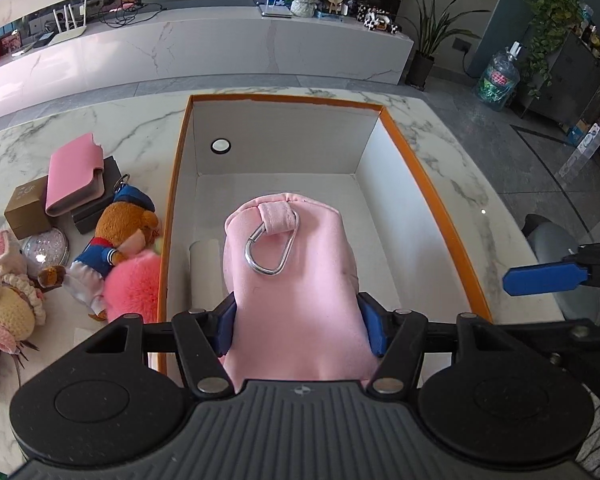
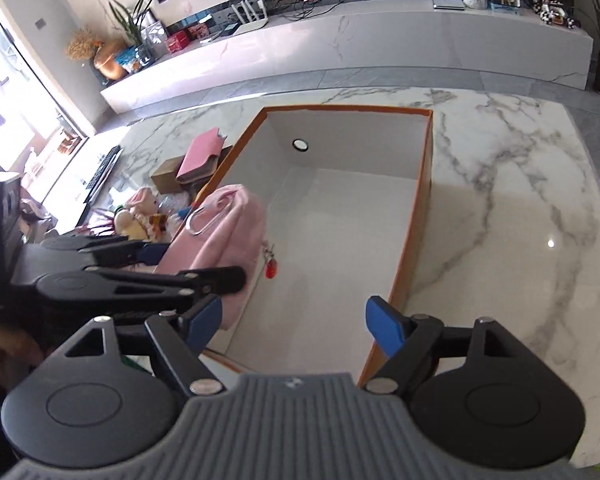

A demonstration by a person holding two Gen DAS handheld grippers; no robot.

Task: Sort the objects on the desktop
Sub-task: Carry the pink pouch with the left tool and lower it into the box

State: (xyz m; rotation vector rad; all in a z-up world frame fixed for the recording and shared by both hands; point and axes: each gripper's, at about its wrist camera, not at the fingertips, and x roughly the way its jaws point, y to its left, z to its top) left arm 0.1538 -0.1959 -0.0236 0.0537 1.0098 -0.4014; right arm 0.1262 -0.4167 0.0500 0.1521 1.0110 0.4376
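Over the orange-rimmed box [image 1: 404,136] your left tongs [image 1: 302,326] are clamped on a pink pouch [image 1: 296,280], their blue pads pressed into its two sides. The pouch hangs above the box's near-left part, its silver carabiner [image 1: 270,250] facing the far wall of the box; whether its lower end touches the floor of the box you cannot tell from either view.

Judging by how things lie, you are early in the sort. The pouch is the first large item on its way in and has not been let go. Inside the box you can see a pale, flat-looking item [image 1: 206,272] lying beside the pouch, toward the box's left wall, and in the right wrist view a small red charm [image 2: 271,270] dangling beside the pouch; it may belong to the pouch. A round grommet [image 1: 221,146] sits in the far wall. The rest of the box floor shows nothing more.

Left of the box, on the marble desk [image 1: 480,208], much is still waiting: a pink wallet [image 1: 74,174] resting on a dark box [image 1: 100,204], a brown carton [image 1: 26,208], a glittery round compact [image 1: 46,246], a bear in a sailor suit [image 1: 116,240], a pink pompom [image 1: 132,286] just beside the box's left wall, and a crocheted rabbit [image 1: 6,292].

Your right tongs [image 2: 298,326] stand wide and hold nothing, poised over the near end of the box.
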